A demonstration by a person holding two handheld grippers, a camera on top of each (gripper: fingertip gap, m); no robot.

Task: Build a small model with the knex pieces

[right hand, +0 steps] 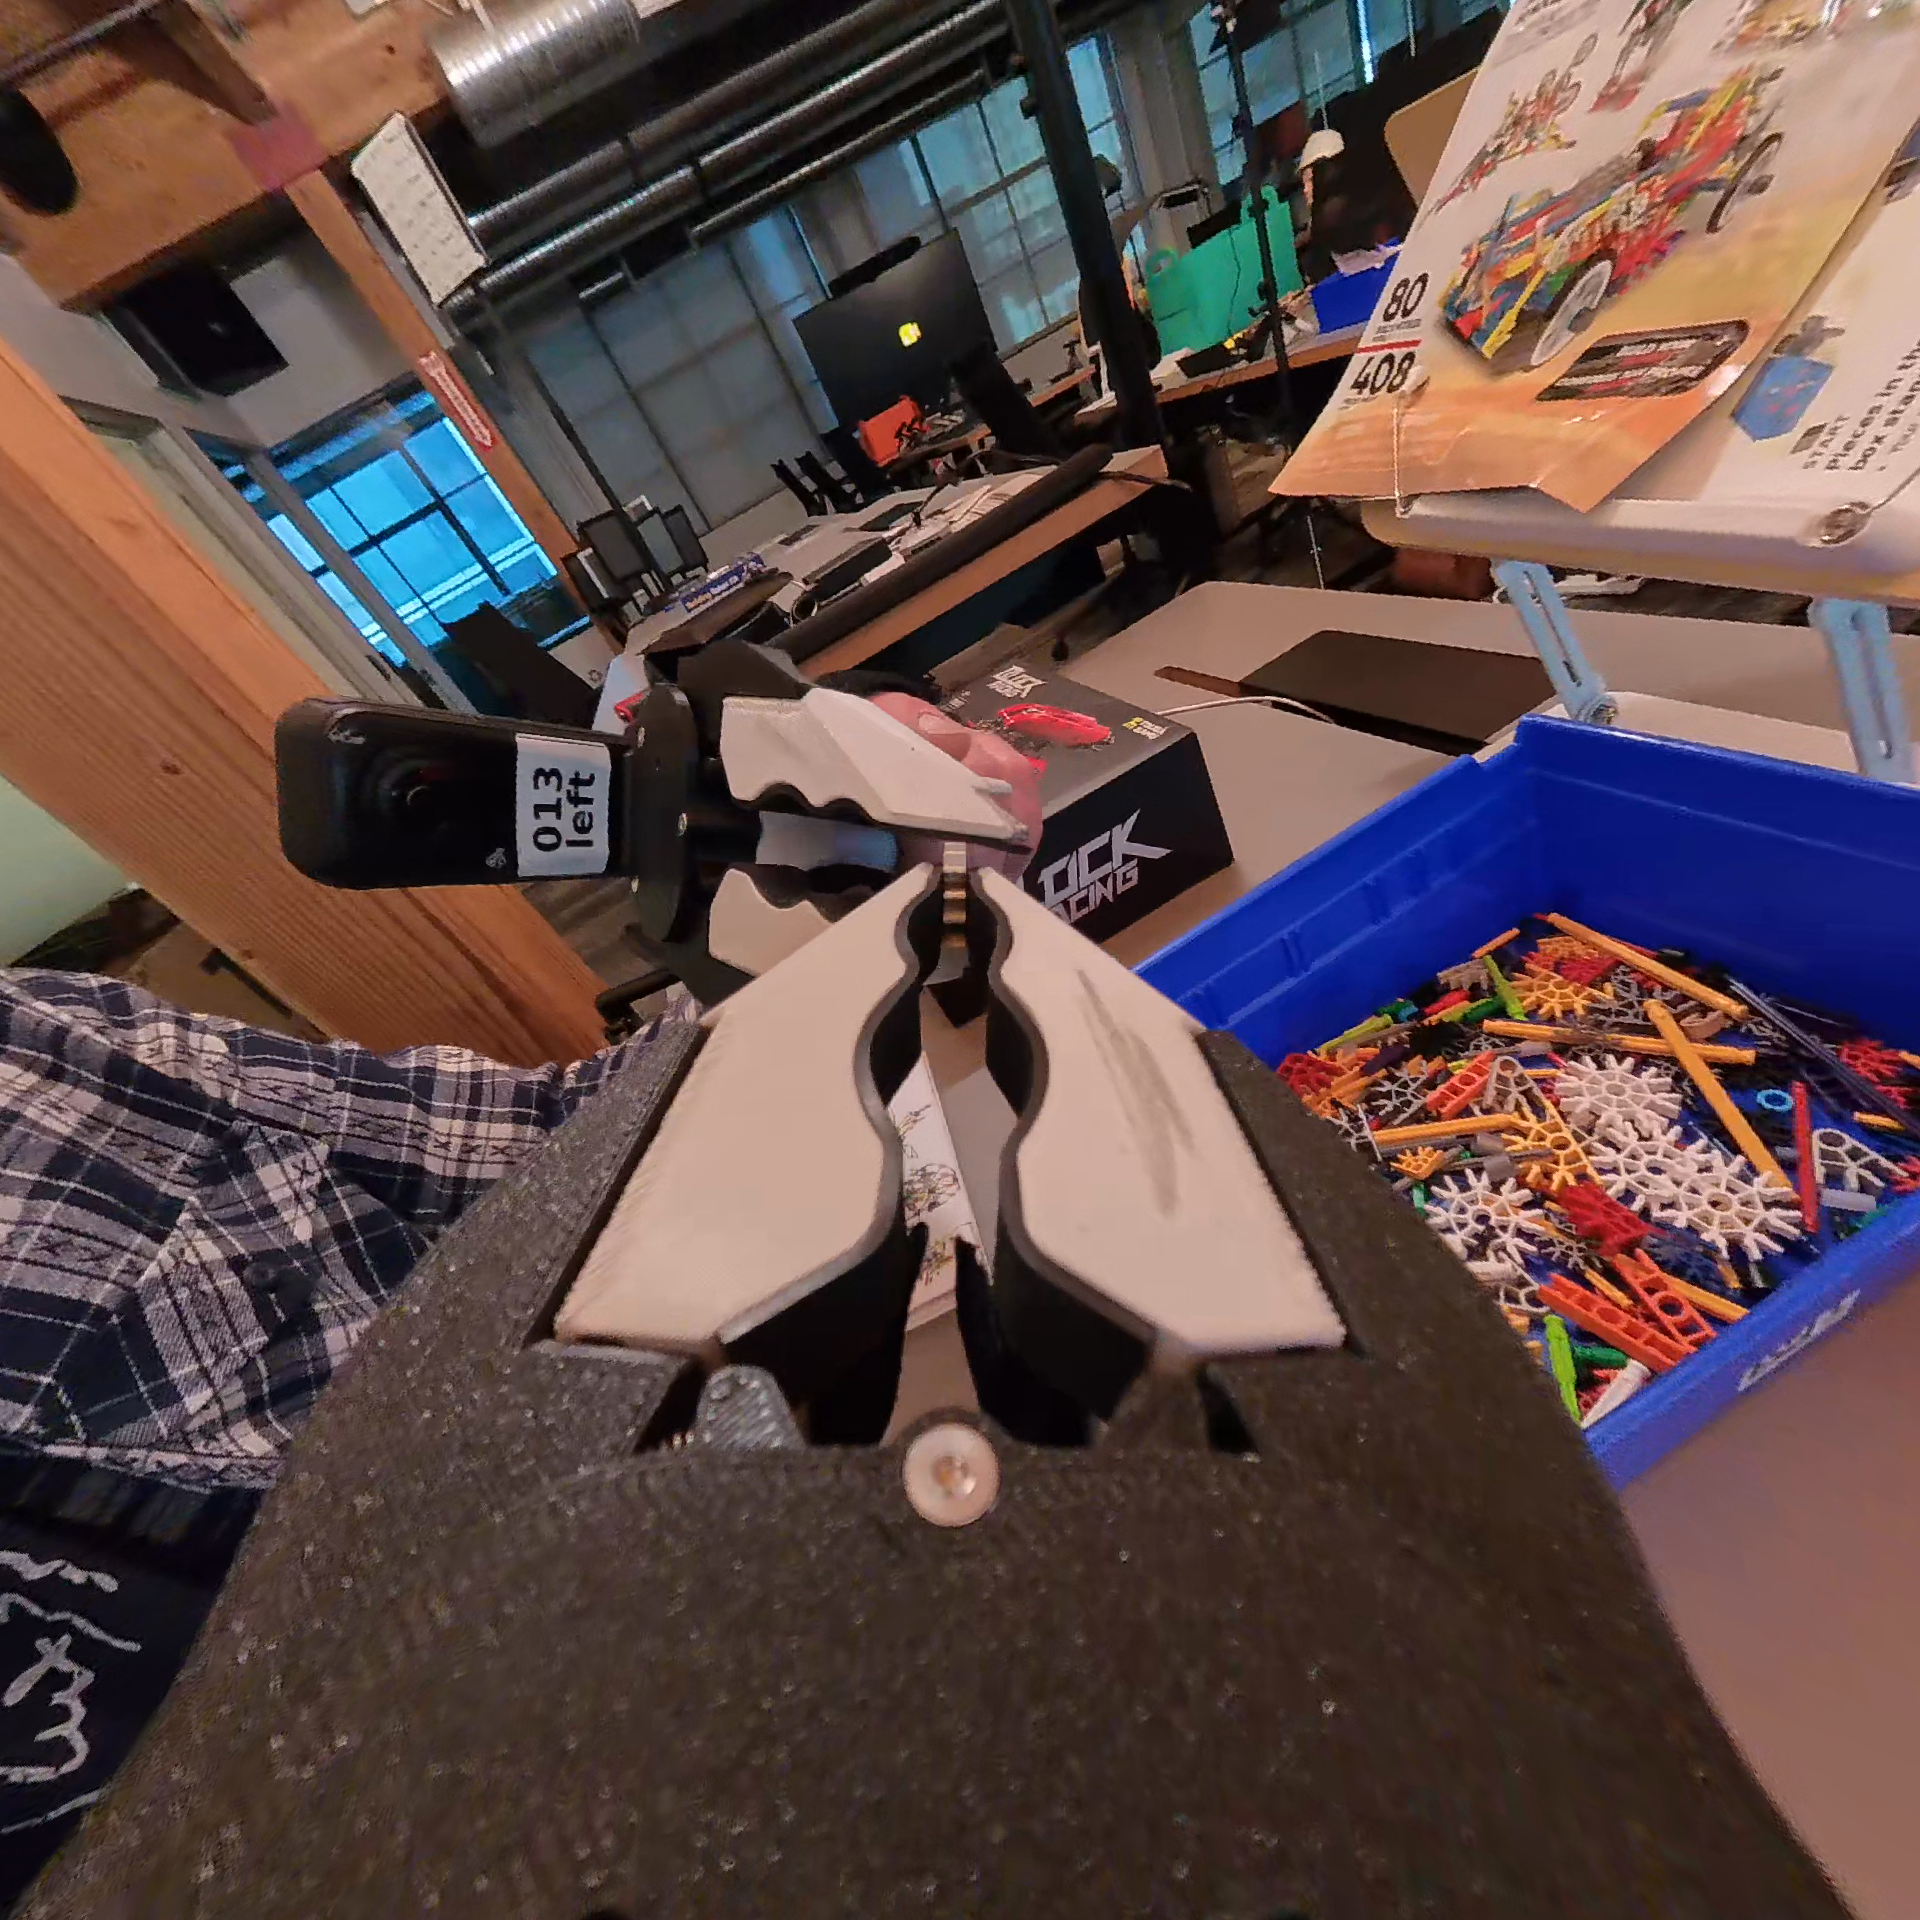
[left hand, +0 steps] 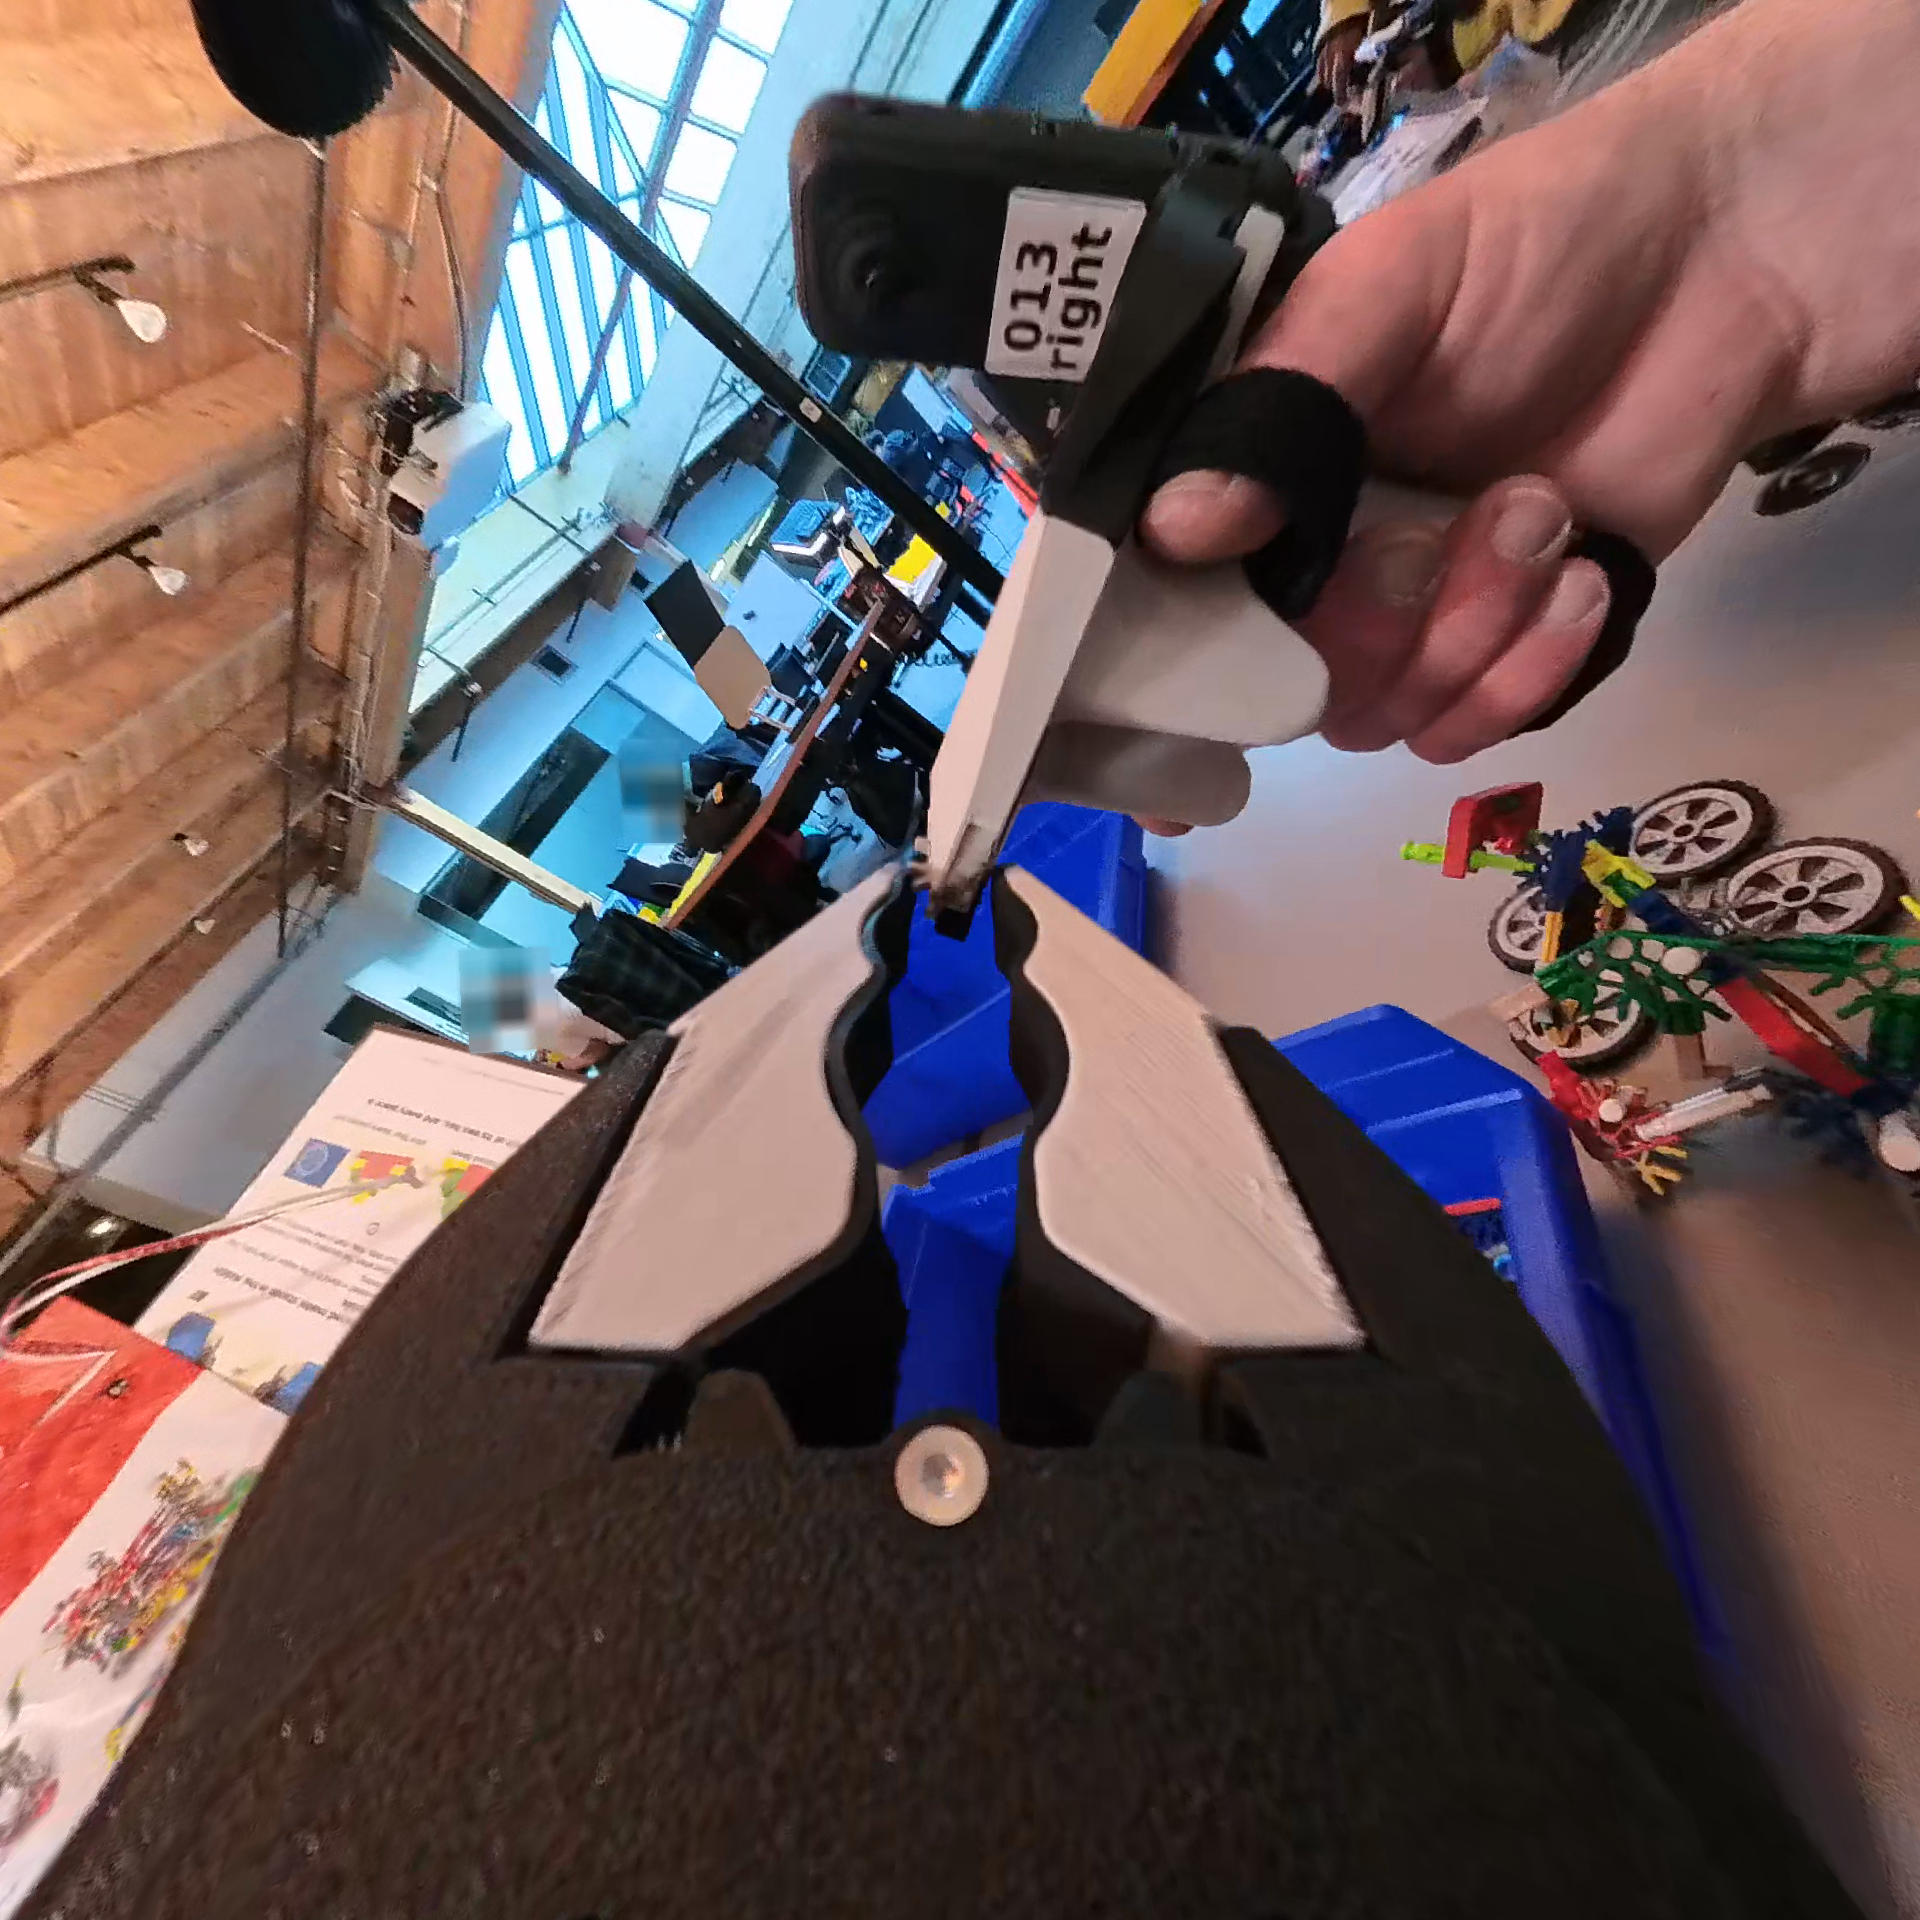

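Note:
In the right wrist view my right gripper is shut on a small pale toothed piece, held edge-on at its tips. My left gripper faces it from the upper left, its upper finger just over the piece. In the left wrist view my left gripper stands with its jaws a narrow way apart. The right gripper, held by a hand, comes down from the upper right. Its tip and the small dark-looking piece sit in the gap between the left fingertips. I see no contact with the left pads.
A blue bin full of coloured rods and connectors stands right of the grippers, and blue bins lie below them. A built model with wheels lies beyond. A black box, a picture sheet on a stand and a plaid sleeve are near. My two grippers' fingertips are within a few centimetres of each other.

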